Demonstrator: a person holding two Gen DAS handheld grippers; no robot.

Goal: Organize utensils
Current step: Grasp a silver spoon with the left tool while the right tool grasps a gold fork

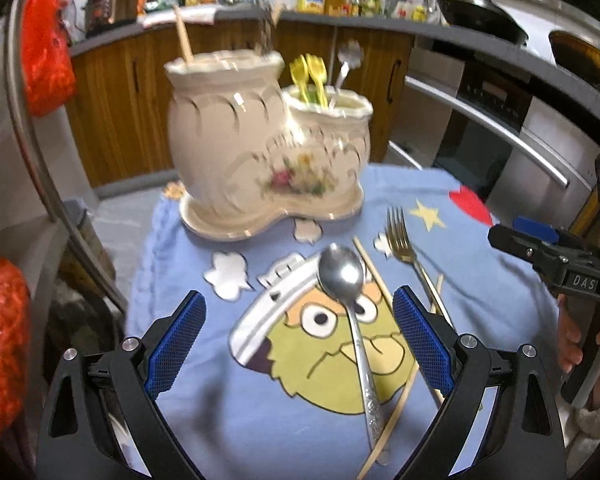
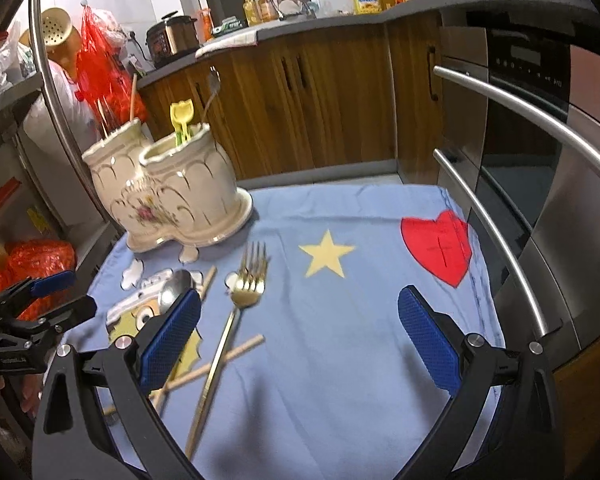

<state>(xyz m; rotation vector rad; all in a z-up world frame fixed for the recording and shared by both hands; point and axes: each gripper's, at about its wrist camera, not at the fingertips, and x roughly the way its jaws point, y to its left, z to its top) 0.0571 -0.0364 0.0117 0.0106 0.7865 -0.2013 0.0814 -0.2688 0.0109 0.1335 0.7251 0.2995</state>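
Observation:
A cream ceramic two-pot utensil holder (image 1: 260, 152) (image 2: 168, 196) stands at the far side of a blue cartoon cloth (image 1: 260, 420) (image 2: 340, 340). It holds yellow plastic forks (image 1: 308, 76), a metal spoon and wooden chopsticks. A silver spoon (image 1: 348, 300), a gold fork (image 1: 404, 248) (image 2: 240, 300) and loose wooden chopsticks (image 2: 220, 360) lie on the cloth. My left gripper (image 1: 300, 344) is open, its jaws either side of the silver spoon, above it. My right gripper (image 2: 300, 340) is open and empty, to the right of the gold fork.
Wooden kitchen cabinets (image 2: 320, 100) and a counter with bottles and a cooker run behind. A steel oven with bar handles (image 2: 520, 208) stands at the right. Red plastic bags (image 1: 44, 40) hang at the left. A curved metal rail (image 2: 56, 100) rises at the left.

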